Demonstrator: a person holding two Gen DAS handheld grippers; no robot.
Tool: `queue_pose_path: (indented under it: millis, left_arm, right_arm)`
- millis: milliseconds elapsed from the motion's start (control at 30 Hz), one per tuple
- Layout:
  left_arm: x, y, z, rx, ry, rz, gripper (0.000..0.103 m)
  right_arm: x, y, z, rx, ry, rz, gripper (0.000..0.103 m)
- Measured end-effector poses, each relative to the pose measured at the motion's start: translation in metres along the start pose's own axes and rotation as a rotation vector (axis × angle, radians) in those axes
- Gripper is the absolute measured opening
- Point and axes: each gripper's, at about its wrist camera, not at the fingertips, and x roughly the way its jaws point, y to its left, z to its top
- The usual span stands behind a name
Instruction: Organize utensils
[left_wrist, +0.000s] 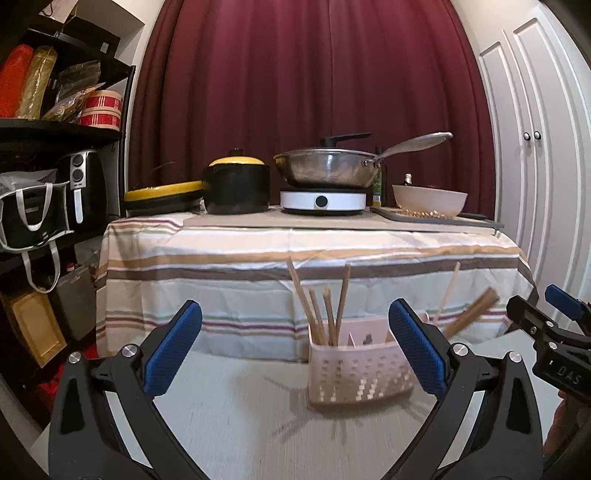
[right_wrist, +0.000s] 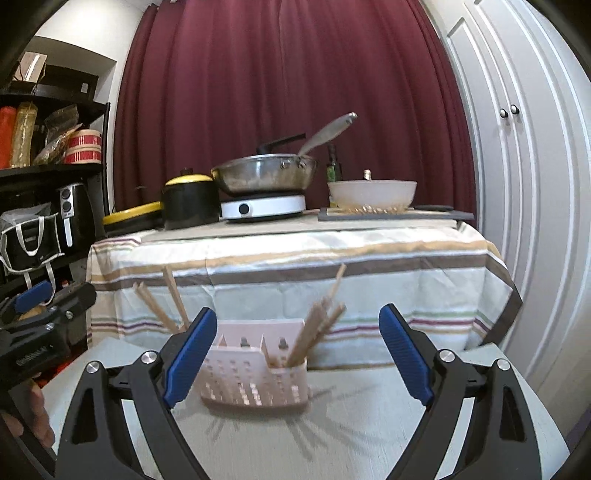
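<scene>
A pale pink perforated utensil holder (left_wrist: 360, 373) stands on the white table (left_wrist: 240, 402). Several wooden chopsticks (left_wrist: 325, 310) stand upright in its left compartment, and more lean out at its right end (left_wrist: 469, 312). My left gripper (left_wrist: 295, 347) is open and empty, just in front of the holder. In the right wrist view the same holder (right_wrist: 255, 380) sits ahead with chopsticks (right_wrist: 317, 328) in its right compartment and others (right_wrist: 166, 302) at its left end. My right gripper (right_wrist: 297, 350) is open and empty, facing the holder. It also shows in the left wrist view (left_wrist: 554, 332).
Behind stands a table with a striped cloth (left_wrist: 295, 258) carrying a black pot (left_wrist: 236, 184), a steel wok (left_wrist: 328, 166) on a white induction cooker (left_wrist: 323, 201), and a bowl (left_wrist: 428, 199). Black shelves (left_wrist: 55, 147) stand left, white cabinet doors (left_wrist: 535, 147) right.
</scene>
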Motion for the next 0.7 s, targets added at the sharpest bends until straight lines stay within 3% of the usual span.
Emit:
queue_pose_path:
  millis: [333, 700]
  left_arm:
    - [-0.062, 0.001, -0.012, -0.004, 0.019, 0.001, 0.099]
    - [-0.119, 0.003, -0.011, -0.010, 0.009, -0.019, 0.099]
  right_arm:
    - [-0.057, -0.005, -0.009, -0.011, 0.013, -0.024, 0.087]
    - [-0.116, 0.002, 0.002, -0.032, -0.039, -0.033, 0.089]
